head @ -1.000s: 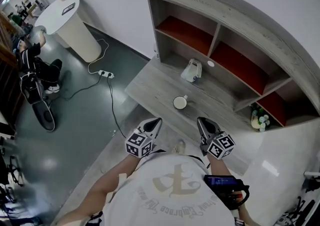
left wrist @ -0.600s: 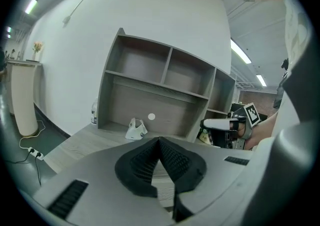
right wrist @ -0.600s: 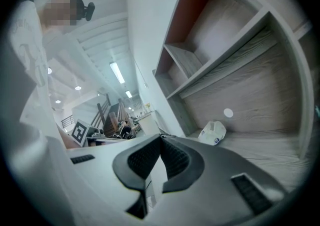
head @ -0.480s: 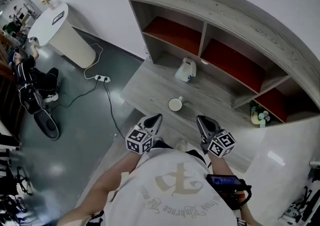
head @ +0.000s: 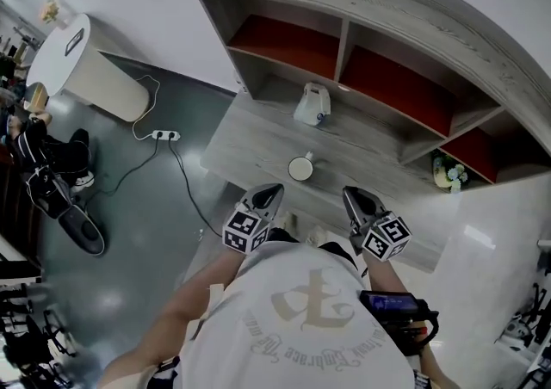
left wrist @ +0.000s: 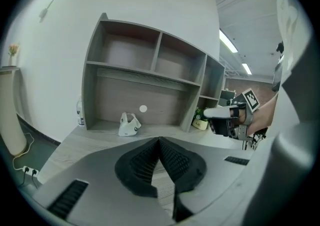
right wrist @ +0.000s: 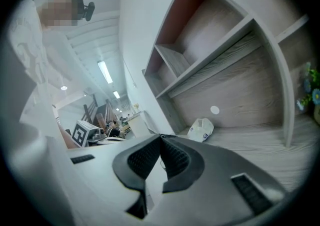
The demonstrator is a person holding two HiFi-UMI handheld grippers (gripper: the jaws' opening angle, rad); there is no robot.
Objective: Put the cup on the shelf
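**Nearer the cup, both sets of jaws shut**

Against a second ago: closer to the cup [head: 300, 169] with the left gripper [head: 270, 194], and about as far from it as before with the right gripper [head: 354, 197]. In the head view, now looking more squarely over the shelf unit [head: 370, 9], with the round white table [head: 65, 52] pushed out toward the left edge. No change for the cup: same spot on the wooden ledge [head: 241, 142], just beyond the two grippers' tips and in front of the white bag [head: 312, 105], touching none of them.

Pressed together on both sides, ribbed pads meeting at the tips, nothing pinched. Plain to see in the left gripper view and the right gripper view alike.

Hard to find the cup in either gripper view. In the left one, only ledge, bag and shelf unit above the dark pads. In the right one, a pale shape just past the pads, too unclear to call. In the head view, no sight of the hands behind the marker cubes and the shirt. Half lost in shadow at the far right of the shelf unit: a small flower pot [head: 449, 174].

As for the cup's pose: upright, mouth open to the ceiling, long axis vertical. Seen almost end-on from above as a white ring. Handle only a small stub, pointing up and slightly right in the head view, toward the shelf unit.
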